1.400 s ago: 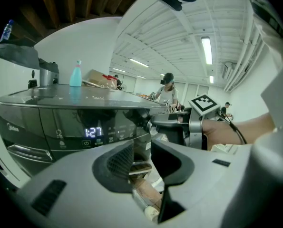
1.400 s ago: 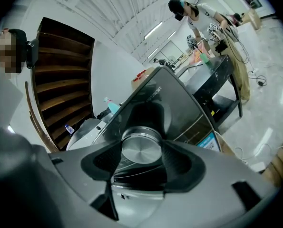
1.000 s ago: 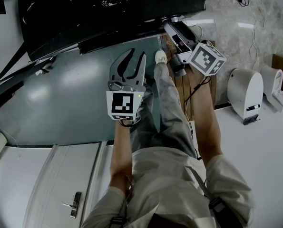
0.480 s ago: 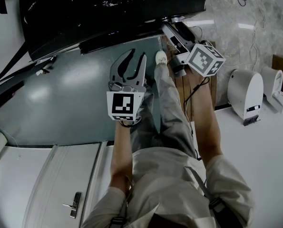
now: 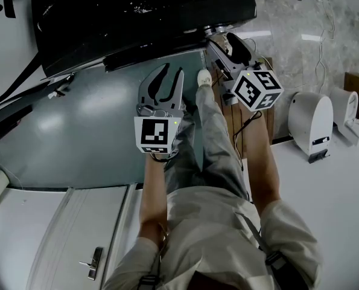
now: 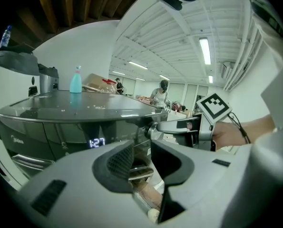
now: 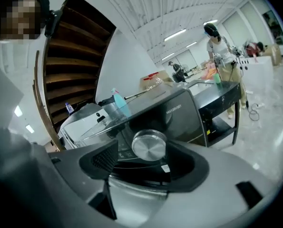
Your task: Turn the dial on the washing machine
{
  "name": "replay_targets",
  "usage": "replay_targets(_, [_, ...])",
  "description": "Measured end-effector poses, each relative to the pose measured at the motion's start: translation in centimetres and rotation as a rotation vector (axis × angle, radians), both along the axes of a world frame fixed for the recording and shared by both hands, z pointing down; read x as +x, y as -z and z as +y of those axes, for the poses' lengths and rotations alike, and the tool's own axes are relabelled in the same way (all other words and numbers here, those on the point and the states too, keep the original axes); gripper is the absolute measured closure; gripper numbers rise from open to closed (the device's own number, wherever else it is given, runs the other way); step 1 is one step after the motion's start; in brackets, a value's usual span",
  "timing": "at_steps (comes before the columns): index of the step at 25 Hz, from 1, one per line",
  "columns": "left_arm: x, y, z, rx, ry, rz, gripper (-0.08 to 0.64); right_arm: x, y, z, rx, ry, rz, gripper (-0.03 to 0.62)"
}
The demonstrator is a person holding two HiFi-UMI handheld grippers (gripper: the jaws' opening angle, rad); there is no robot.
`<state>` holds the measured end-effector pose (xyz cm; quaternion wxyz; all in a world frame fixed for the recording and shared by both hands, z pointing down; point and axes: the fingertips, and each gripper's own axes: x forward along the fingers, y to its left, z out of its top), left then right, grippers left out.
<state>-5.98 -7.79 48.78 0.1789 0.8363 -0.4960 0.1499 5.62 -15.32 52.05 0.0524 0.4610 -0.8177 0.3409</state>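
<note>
The washing machine dial (image 7: 149, 145) is framed, not grasped, by the spread right gripper (image 7: 148, 169). The left gripper (image 6: 142, 156) is held released and empty. The turn is judged not yet begun.

dial (image 7: 149, 145) on washing machine (image 5: 137, 14) front, between right gripper (image 5: 220, 36) jaws | left gripper (image 5: 169, 80) to its left, apart

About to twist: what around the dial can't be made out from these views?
Dial setting: right gripper view, the panel print around it is too small and dark, partly behind the right gripper.
Whether it sits between the pads or ahead of them: no depth there.
Dial in head view: mostly hidden behind the right gripper.
Panel beside the display: left gripper view, covered by the left gripper.
</note>
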Motion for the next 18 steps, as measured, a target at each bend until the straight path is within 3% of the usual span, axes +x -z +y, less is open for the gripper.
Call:
replay_targets(9, [-0.9, 2.4, -0.1, 0.037, 0.007, -0.010, 0.440, -1.8, 4.8, 2.8, 0.189, 0.128, 0.269, 0.285])
replay_targets(18, [-1.8, 5.9, 0.4, 0.087, 0.030, -0.006, 0.440, -3.0, 9.1, 5.3, 0.315, 0.183, 0.403, 0.285])
